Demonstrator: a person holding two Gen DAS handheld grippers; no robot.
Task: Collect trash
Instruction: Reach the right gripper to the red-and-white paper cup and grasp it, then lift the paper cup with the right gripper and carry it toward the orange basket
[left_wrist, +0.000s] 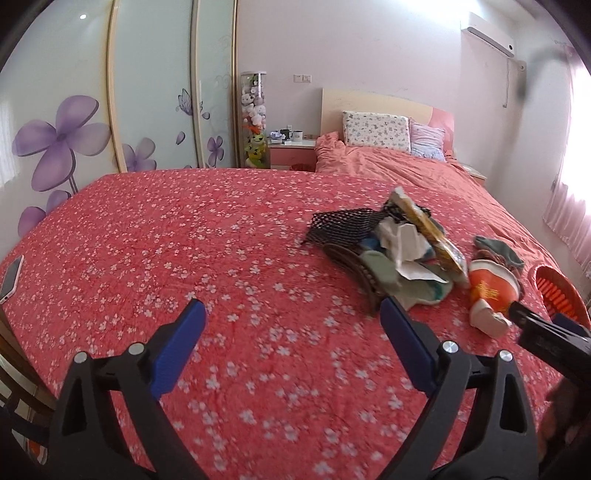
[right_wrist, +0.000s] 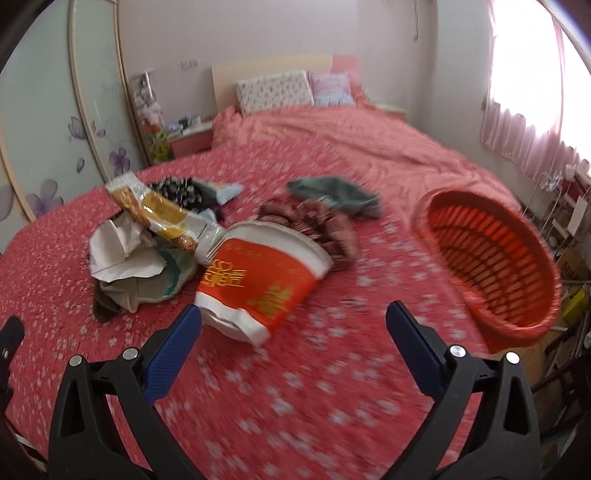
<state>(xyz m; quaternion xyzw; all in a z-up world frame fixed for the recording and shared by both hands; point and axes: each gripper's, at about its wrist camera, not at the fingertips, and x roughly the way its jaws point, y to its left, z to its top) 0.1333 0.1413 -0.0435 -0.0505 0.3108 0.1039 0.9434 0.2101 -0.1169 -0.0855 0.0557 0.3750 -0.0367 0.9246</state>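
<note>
A crushed red and white paper cup lies on its side on the red floral bedspread, just ahead and left of my open, empty right gripper. Behind it lie crumpled white paper, a yellow snack wrapper and cloth items. An orange slatted basket stands tilted at the bed's right edge. In the left wrist view my left gripper is open and empty over the bedspread, with the pile, the cup and the basket to its right.
A black mesh piece and a dark comb-like item lie by the pile. A phone lies at the bed's left edge. Socks and brown cloth lie behind the cup. Pillows and headboard are far back; a wardrobe is left.
</note>
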